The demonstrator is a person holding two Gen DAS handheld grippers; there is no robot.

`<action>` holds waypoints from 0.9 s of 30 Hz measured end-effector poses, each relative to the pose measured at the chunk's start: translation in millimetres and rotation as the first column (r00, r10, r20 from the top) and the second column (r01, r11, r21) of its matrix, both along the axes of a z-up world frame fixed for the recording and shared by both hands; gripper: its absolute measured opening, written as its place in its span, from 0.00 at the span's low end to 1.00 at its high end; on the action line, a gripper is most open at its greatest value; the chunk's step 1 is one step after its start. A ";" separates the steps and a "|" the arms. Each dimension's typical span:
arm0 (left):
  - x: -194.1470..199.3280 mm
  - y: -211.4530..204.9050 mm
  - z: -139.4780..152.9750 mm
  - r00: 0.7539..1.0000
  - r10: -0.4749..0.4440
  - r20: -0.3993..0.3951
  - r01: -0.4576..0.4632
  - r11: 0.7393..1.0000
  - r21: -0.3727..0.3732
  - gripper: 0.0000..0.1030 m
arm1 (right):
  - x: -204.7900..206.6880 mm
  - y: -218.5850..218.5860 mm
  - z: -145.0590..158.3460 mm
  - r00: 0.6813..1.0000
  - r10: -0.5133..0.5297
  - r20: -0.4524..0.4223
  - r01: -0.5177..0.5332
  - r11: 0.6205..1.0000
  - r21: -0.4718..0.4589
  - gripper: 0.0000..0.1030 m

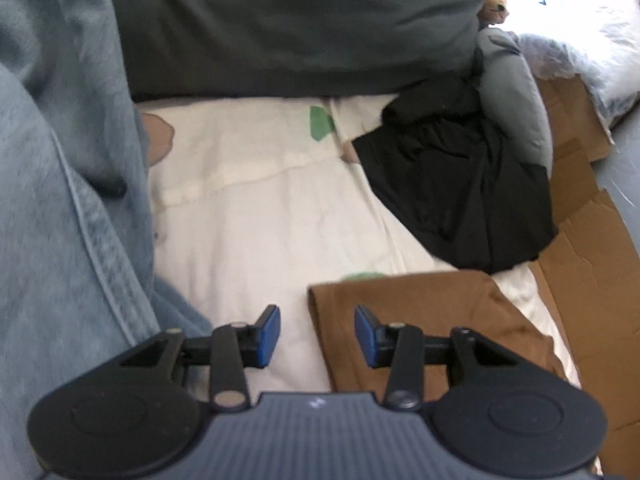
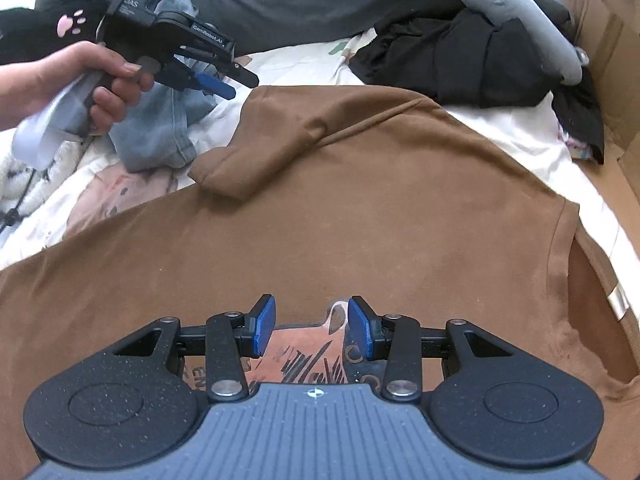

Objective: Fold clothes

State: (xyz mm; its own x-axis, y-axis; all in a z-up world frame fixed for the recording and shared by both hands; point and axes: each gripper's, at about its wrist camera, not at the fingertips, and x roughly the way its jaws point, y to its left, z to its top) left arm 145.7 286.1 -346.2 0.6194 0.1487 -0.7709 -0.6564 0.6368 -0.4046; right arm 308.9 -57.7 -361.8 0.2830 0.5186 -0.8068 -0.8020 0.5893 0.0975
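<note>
Only the right wrist view shows the brown shirt (image 2: 360, 200) spread whole; both claws, left (image 1: 317, 336) and right (image 2: 311, 330), gape empty.

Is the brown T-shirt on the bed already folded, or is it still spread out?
Mostly spread out. The brown T-shirt lies wide across the bed, printed side up; only one sleeve is turned over onto the body.

both wrist views look steeply down, close over the bed; both share the brown shirt (image 2: 360, 184) and black clothes (image 1: 460, 184).
</note>
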 end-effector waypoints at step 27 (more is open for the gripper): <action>31.8 -53.4 33.3 0.966 -0.258 0.030 0.248 0.950 0.191 0.06 | 1.0 -6.7 5.8 0.999 -0.047 0.027 0.047 0.999 0.002 0.46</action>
State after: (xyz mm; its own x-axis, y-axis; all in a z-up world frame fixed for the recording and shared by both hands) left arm 177.5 232.6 -312.8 0.6952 0.1174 -0.7092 -0.4441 0.8459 -0.2953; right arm 309.9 -64.4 -355.9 0.3290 0.5056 -0.7976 -0.7756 0.6265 0.0772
